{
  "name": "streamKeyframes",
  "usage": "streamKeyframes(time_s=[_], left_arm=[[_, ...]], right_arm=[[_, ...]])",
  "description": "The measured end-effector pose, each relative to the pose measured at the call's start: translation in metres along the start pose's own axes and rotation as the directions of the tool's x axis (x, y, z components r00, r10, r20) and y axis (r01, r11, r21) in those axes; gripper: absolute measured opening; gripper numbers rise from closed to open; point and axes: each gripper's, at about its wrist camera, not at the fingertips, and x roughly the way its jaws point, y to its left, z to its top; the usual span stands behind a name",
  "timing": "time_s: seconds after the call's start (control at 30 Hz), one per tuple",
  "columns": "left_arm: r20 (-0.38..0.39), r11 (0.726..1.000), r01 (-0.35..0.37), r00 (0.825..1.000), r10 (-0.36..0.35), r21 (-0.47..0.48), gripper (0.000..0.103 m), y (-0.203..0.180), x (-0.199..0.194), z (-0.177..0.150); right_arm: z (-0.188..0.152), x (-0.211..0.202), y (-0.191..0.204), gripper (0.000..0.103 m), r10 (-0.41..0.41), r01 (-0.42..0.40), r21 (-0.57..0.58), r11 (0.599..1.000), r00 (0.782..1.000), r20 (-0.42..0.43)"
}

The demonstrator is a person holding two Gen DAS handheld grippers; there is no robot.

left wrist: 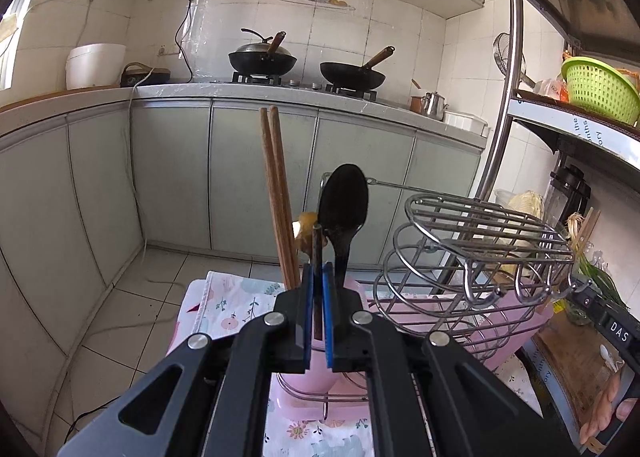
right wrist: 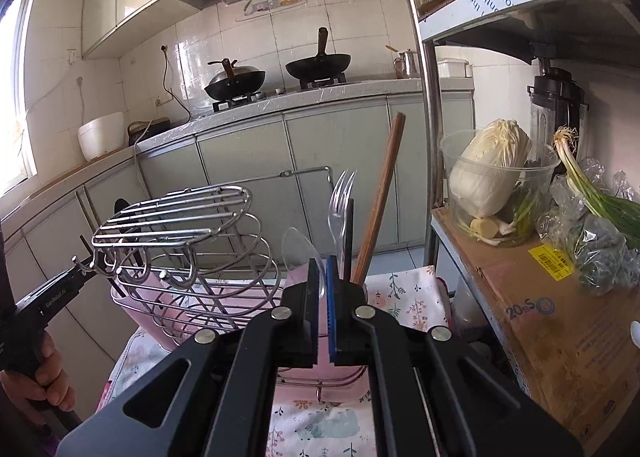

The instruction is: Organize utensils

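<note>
The lower ends of the chopsticks and the black spoon are hidden behind the left gripper. At 7 o'clock in the right wrist view, the picture's edge cuts off a hand. Print on the yellow label is too small to read.

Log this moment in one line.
left gripper shut on dark stick | right gripper shut on clear spoon | at pink holder
</note>
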Motion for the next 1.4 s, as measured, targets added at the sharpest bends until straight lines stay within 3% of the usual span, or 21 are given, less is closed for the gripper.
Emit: streamKeyframes(time_s=[0.6, 0.77, 0.9, 0.93, 1.4], left_arm=[[-0.073, 1.0, -0.031, 0.997, 0.031, 0.003, 0.006, -0.001, 0.007, -0.007], [-0.067, 0.999, -0.032, 0.997, 0.031, -0.01, 0.022, 0.001, 0.0, -0.005], [-0.062, 1.0, -0.029, 0.998, 0.028, -0.003, 0.026, -0.001, -0.007, -0.005], [-0.061, 1.0, -0.027, 0.998, 0.027, -0.002, 0.026, -0.002, -0.009, -0.005], [-0.096, 1.0, -0.009, 0.995, 0.008, -0.014, 0.031, -0.006, -0.044, -0.022]], right_arm=[[-0.003, 0.007, 0.005, 0.004, 0.012, -0.012, 0.0, 1.0, 0.997, -0.071], [-0.007, 0.011, 0.005, 0.005, 0.023, -0.021, 0.017, 1.0, 0.992, -0.127], [-0.012, 0.005, 0.008, 0.04, 0.039, -0.038, 0.009, 0.999, 0.991, -0.131], [-0.012, 0.002, 0.01, 0.043, 0.041, -0.041, 0.006, 0.999, 0.991, -0.126], [-0.044, -0.033, 0.037, 0.044, 0.08, -0.084, -0.03, 0.996, 0.99, -0.116]])
